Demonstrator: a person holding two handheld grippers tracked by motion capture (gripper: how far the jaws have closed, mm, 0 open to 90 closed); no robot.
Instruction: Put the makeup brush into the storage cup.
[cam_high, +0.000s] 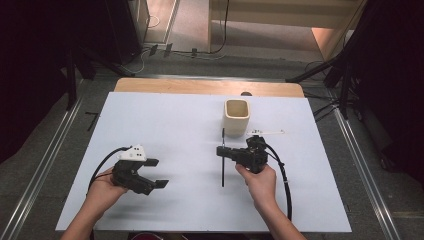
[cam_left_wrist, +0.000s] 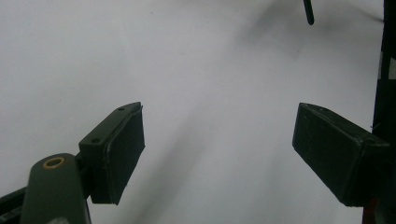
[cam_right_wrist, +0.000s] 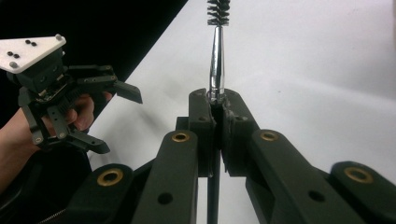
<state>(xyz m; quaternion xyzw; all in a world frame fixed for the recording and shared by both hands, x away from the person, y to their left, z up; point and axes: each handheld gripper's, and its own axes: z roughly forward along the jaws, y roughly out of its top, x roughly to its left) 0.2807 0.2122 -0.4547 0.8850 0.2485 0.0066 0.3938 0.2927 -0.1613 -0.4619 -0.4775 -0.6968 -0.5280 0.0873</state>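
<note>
A thin black bottle brush (cam_high: 223, 170) with a metal stem (cam_right_wrist: 216, 60) and dark bristles (cam_right_wrist: 218, 11) is pinched between the jaws of my right gripper (cam_high: 222, 151), which is shut on it just above the white table (cam_high: 165, 120). In the right gripper view the gripper (cam_right_wrist: 218, 100) clamps the stem and the black handle runs down below the jaws. A cream cup (cam_high: 236, 116) stands upright just behind the brush. My left gripper (cam_high: 158, 173) hovers open at the left with nothing between its fingers (cam_left_wrist: 119, 144). One end of the brush (cam_left_wrist: 308, 11) shows far off in the left gripper view.
A thin pale stick-like item (cam_high: 267, 132) lies on the table to the right of the cup. The wooden table edge (cam_high: 200, 86) runs along the back. My left gripper (cam_right_wrist: 119, 121) and the hand holding it appear at the left of the right gripper view.
</note>
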